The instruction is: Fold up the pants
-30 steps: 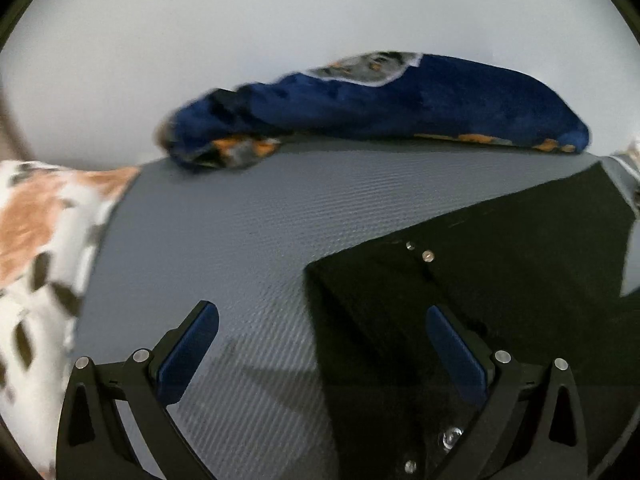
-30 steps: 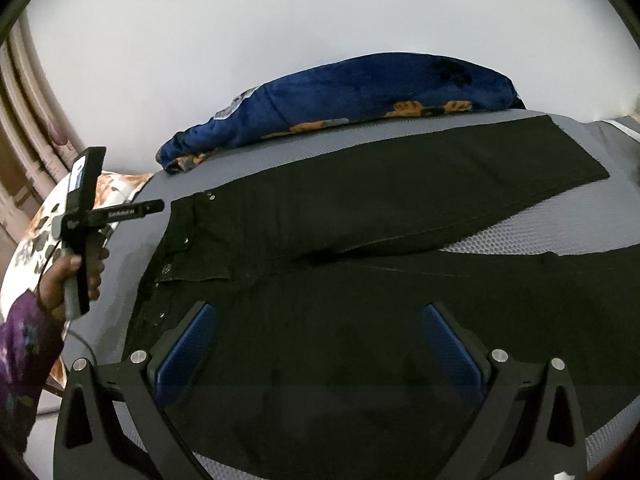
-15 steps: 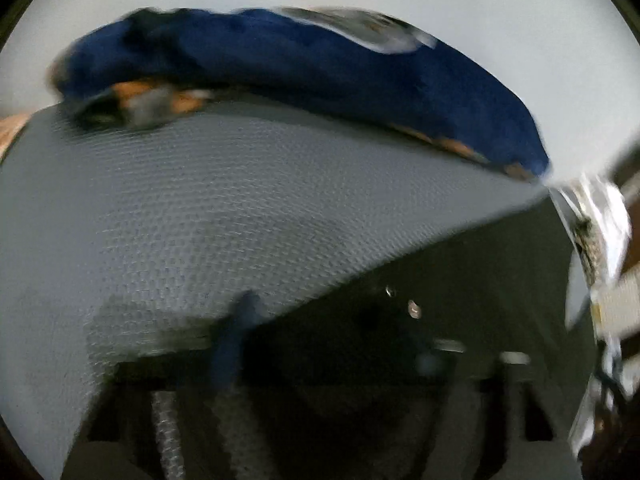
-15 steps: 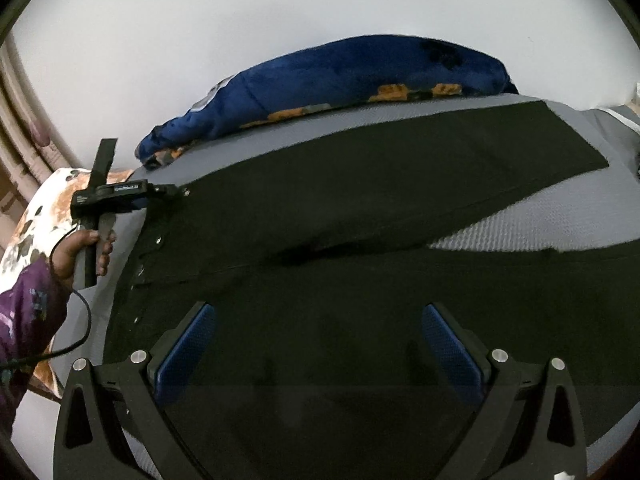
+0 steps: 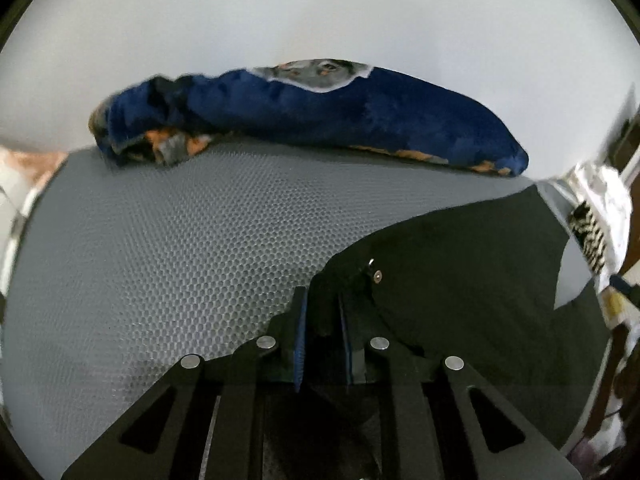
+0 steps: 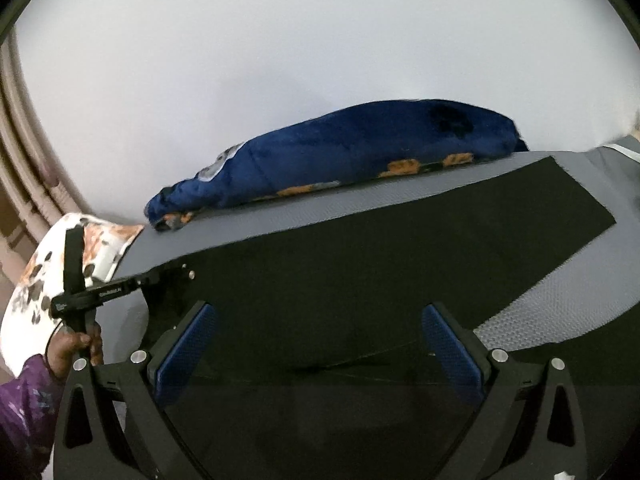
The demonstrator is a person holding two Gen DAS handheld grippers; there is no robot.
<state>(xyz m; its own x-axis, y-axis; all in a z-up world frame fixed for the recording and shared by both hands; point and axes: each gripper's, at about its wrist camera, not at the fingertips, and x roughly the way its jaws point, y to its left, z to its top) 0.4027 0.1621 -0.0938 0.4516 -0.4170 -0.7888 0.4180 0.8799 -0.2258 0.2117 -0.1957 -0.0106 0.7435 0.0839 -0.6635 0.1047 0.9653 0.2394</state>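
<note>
A: Left wrist view first. What is the left gripper point(image 5: 323, 312) doing?

B: Its blue-padded jaws have just been closing, and they are now clamped on a corner of the black fabric pants point(image 5: 460, 280), at the waistband edge in the lower middle of the frame. A small metal stud point(image 5: 377, 277) sits just right of the pinched fold.

A: And where do the pants lie?

B: They spread from the pinch toward the right edge, flat on a grey honeycomb-textured mat point(image 5: 160, 260). Across the top of the mat lies a rolled dark blue plush blanket with orange patches point(image 5: 340, 116), against a plain white wall point(image 5: 320, 12).

A: Now the right wrist view.

B: The right gripper point(image 6: 320, 344) has its jaws wide apart, nothing between the pads, hanging above the pants point(image 6: 360, 272), which fill the middle and bottom of the frame. One leg stretches to the upper right.

A: Is the other tool visible there?

B: Yes, the left gripper point(image 6: 150, 280) is at the left, its tip at the waistband corner, held by a hand point(image 6: 74, 346) with a purple patterned sleeve point(image 6: 24, 408). Behind it is a white pillow with brown and black blotches point(image 6: 44, 276). The blue blanket point(image 6: 360, 160) lies along the mat's far edge.
</note>
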